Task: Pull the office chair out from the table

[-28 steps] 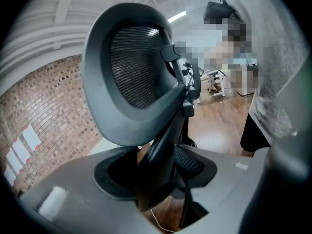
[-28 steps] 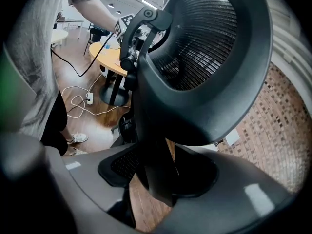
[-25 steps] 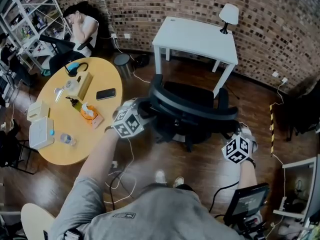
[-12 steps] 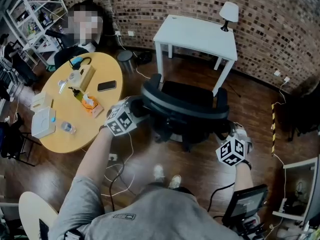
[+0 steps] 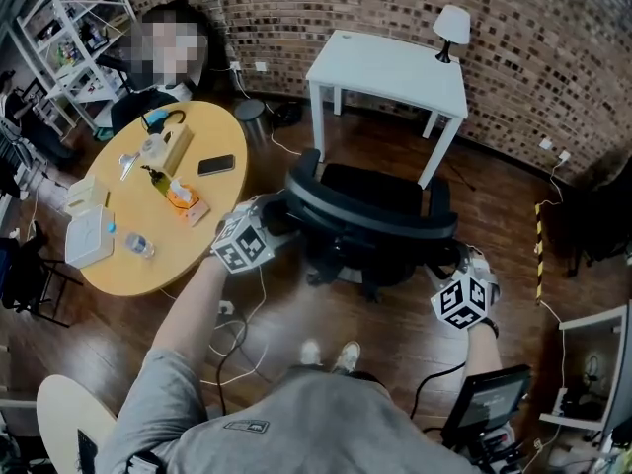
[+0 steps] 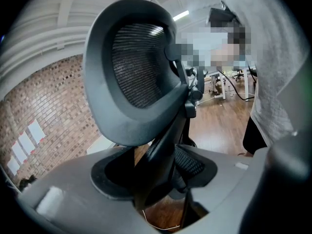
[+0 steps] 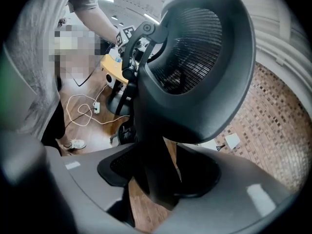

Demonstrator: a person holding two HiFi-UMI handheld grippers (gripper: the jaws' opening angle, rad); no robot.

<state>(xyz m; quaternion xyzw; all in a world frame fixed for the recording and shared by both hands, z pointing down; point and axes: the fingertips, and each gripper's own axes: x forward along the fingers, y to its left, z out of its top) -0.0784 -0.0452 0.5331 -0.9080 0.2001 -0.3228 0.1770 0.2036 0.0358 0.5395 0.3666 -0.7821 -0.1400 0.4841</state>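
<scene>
Jaws of the left gripper (image 5: 279, 215) pinch a strut at the left side of the black office chair (image 5: 367, 197); the right gripper (image 5: 460, 263) clamps a strut at its right. The chair stands just before the white table (image 5: 390, 67) by the brick wall (image 5: 553, 57).

Matt mesh office chair (image 5: 370, 215), glossy wood floor (image 5: 494, 205)

The office chair (image 5: 370, 215) hides most of its own base; white rack (image 5: 61, 18) cut off at left.
</scene>
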